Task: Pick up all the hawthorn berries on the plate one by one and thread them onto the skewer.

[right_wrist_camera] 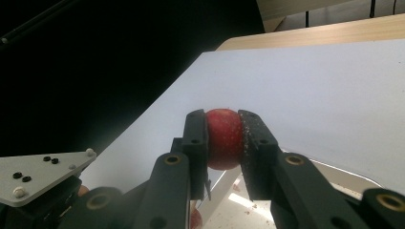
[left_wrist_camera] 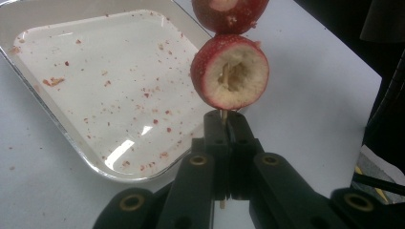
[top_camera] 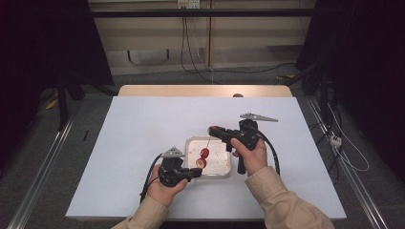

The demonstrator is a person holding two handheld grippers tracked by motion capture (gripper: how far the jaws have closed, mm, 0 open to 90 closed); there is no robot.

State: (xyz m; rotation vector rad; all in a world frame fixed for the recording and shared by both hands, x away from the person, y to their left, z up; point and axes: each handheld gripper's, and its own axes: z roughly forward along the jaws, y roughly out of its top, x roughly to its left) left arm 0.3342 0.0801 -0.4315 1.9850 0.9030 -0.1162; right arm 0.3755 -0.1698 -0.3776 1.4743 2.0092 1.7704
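Left gripper [left_wrist_camera: 224, 125] jaws closed on a thin skewer [left_wrist_camera: 223, 116]. Just above the tips, a cored red fruit [left_wrist_camera: 230, 71] sits on the skewer, hollow facing camera; second fruit [left_wrist_camera: 229, 12] touching above it. Tray [left_wrist_camera: 62, 126], crumb-speckled, on white tabletop [left_wrist_camera: 315, 105] to the left.

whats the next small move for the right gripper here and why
Probably pull the right gripper away along the thin wooden skewer: it is shut on a red fruit, while the left gripper clamps the skewer's end, two red fruits still threaded above the metal tray.
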